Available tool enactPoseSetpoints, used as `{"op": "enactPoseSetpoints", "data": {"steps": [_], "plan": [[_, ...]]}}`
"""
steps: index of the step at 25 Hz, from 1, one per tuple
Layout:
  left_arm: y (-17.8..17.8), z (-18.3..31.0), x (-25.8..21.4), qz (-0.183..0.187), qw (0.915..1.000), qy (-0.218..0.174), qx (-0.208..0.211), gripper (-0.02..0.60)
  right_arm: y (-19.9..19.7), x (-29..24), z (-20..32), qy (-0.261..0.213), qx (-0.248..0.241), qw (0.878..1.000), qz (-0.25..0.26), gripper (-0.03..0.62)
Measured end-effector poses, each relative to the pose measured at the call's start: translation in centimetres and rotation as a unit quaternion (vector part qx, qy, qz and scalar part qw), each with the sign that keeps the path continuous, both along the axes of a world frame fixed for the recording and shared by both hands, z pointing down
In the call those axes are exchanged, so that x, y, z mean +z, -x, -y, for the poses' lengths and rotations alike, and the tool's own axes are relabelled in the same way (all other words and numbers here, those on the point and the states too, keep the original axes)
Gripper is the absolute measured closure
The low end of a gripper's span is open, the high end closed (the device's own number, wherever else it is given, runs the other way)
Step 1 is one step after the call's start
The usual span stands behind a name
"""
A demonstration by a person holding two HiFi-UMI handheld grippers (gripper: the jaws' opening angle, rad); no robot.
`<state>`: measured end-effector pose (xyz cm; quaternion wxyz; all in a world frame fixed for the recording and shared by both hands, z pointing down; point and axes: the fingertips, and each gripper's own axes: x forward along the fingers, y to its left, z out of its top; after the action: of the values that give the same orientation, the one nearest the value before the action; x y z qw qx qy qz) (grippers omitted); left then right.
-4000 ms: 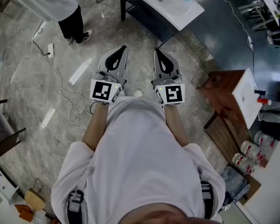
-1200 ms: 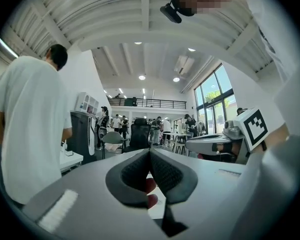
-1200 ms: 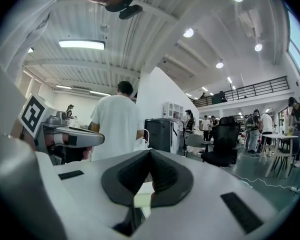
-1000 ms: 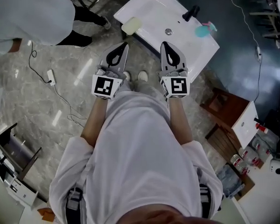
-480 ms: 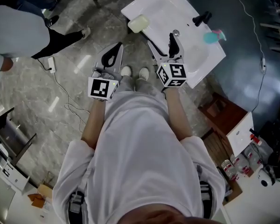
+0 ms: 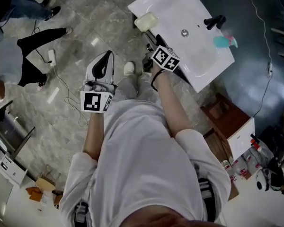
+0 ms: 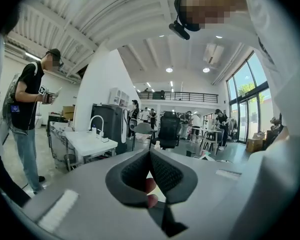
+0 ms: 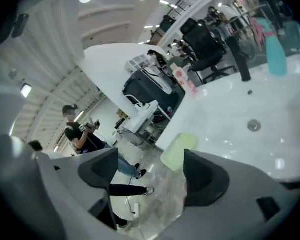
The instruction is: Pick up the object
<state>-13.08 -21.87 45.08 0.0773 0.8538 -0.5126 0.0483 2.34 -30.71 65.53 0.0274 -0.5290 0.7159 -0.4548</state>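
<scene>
ok so target = pale yellow-green pad (image 6: pixel 146 21), sitting on corner of white sink (image 6: pixel 199 51), right at edge

right gripper (image 8: pixel 149 170) jaws just popped wide open, nothing in them, pad showing in gap between tips but further off, not touching. head view: marker cube tilted, gripper at sink edge just below pad

left gripper (image 6: pixel 107 56) clamped shut on nothing, out over marble floor (image 6: pixel 61 122), well apart from sink

black tap (image 6: pixel 214 21) and teal bottle (image 6: pixel 221 41) at other side of basin
</scene>
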Motion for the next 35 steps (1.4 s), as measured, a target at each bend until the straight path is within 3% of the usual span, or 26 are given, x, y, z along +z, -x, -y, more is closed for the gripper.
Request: {"op": "enactPoseSetpoints", "data": {"steps": [4, 10, 15, 20, 25, 31, 35], "plan": [[1.1, -0.4, 0.3, 0.01, 0.9998, 0.009, -0.015, 0.581, 0.5, 4.6, 1.0, 0.074, 0.063, 0.993, 0.074, 0.194], [2.7, -1.2, 0.8, 0.023, 0.9988, 0.028, -0.033, 0.581, 0.8, 9.4, 2.5, 0.145, 0.151, 0.965, 0.159, 0.21], [3.9, -1.6, 1.3, 0.03, 0.9975, 0.043, -0.047, 0.582, 1.2, 12.2, 2.9, 0.177, 0.21, 0.934, 0.229, 0.231], [4.4, -1.4, 1.5, 0.035, 0.9968, 0.046, -0.055, 0.583, 1.2, 14.1, 3.2, 0.191, 0.241, 0.912, 0.272, 0.306], [4.4, -1.5, 1.7, 0.038, 0.9965, 0.049, -0.056, 0.581, 0.8, 14.6, 3.0, 0.198, 0.237, 0.916, 0.256, 0.504], [4.1, -1.3, 1.7, 0.037, 0.9967, 0.049, -0.053, 0.582, 1.1, 13.2, 3.4, 0.188, 0.218, 0.922, 0.261, 0.517], [3.1, -0.5, 1.3, 0.039, 0.9979, 0.035, -0.039, 0.582, 1.3, 11.1, 3.8, 0.167, 0.186, 0.932, 0.26, 0.517]]}}
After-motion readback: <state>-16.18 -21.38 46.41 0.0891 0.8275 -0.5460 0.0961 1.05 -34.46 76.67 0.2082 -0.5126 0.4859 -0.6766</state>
